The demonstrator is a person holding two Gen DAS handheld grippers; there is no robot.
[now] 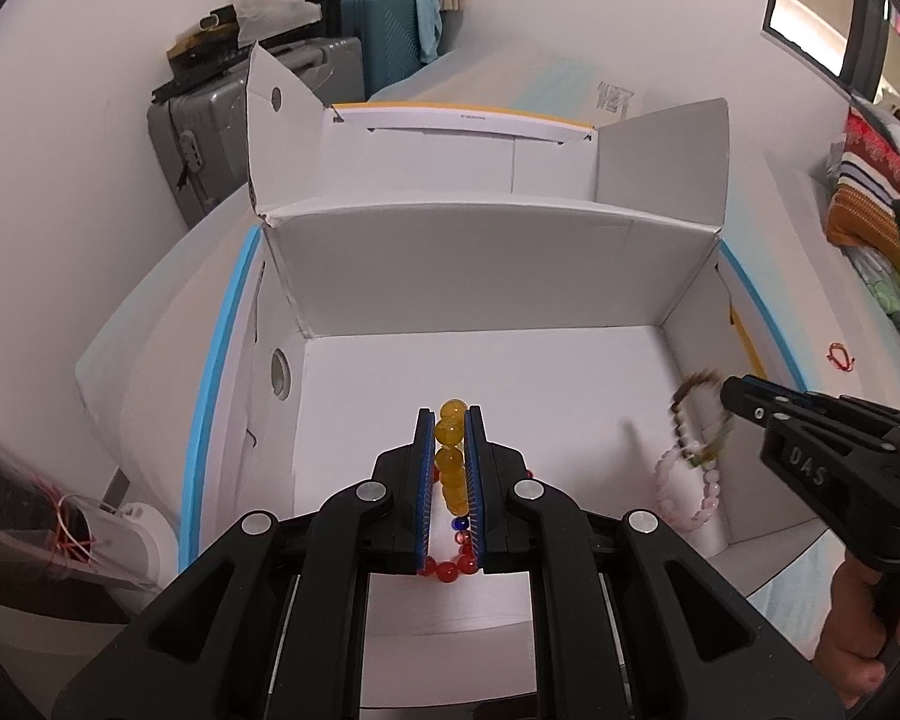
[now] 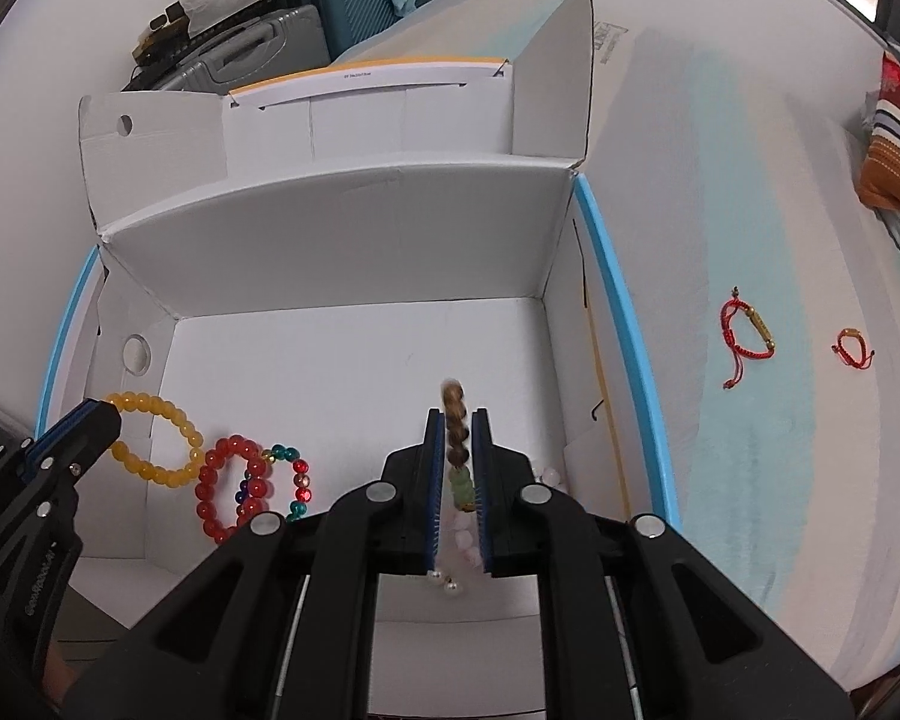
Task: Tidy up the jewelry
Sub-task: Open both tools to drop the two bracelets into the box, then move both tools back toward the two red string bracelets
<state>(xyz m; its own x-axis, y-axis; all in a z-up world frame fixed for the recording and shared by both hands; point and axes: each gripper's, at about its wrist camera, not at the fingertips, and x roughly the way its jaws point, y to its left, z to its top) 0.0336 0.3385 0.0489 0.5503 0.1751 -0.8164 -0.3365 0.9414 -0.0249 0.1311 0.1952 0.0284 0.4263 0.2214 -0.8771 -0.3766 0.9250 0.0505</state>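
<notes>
The left claw (image 1: 450,420) is clenched on a bracelet of round translucent yellow beads (image 2: 150,438), hanging inside the open white cardboard box (image 2: 354,240). The right claw (image 2: 457,420) grips a bracelet of brown wooden beads with one pale green stone (image 2: 457,438). Below lie a glossy red bead bracelet (image 2: 228,492), a multicoloured one (image 2: 288,480) and a pale pink one (image 1: 690,492). Two red cord bracelets (image 2: 744,330) rest outside on the bed.

Yellow bead bracelet (image 1: 452,456) and brown bead bracelet (image 2: 456,432) above white box (image 2: 354,360)
</notes>
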